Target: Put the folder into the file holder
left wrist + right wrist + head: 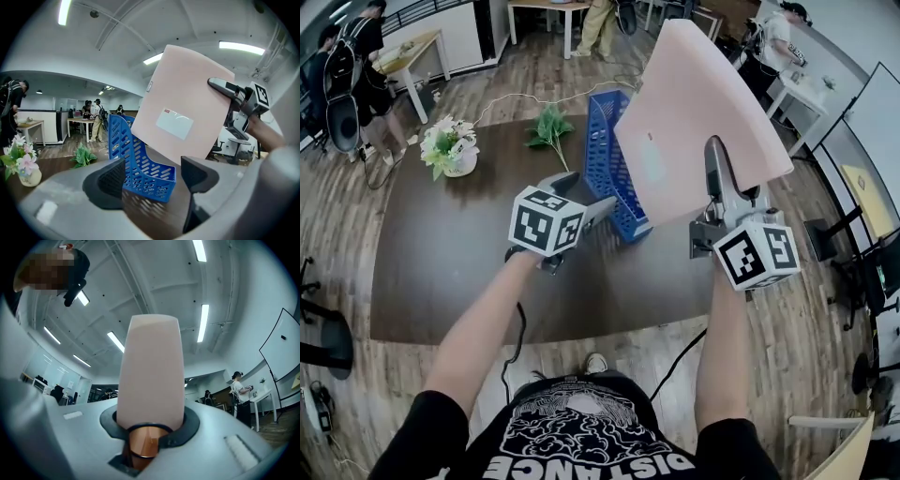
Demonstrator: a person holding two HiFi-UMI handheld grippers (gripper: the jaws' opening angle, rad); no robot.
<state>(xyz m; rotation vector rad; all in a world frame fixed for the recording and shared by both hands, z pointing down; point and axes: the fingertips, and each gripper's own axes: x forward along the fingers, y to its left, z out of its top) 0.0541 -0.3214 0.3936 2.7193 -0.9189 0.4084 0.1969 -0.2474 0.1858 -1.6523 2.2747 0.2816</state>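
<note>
Pale pink flat folder (694, 103) is covering the right side of the blue slotted plastic file holder (605, 159) in the head view, and is hiding one finger of the right gripper (713, 155) behind it. White rectangular label (174, 124) on the folder is coming out too blurred to tell whether it carries print. In the right gripper view the folder's lower edge is disappearing between the jaws.

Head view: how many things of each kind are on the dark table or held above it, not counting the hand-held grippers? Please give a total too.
Pink folder: 1
Blue file holder: 1
Vase of flowers: 1
Green leafy sprig: 1
Total: 4
</note>
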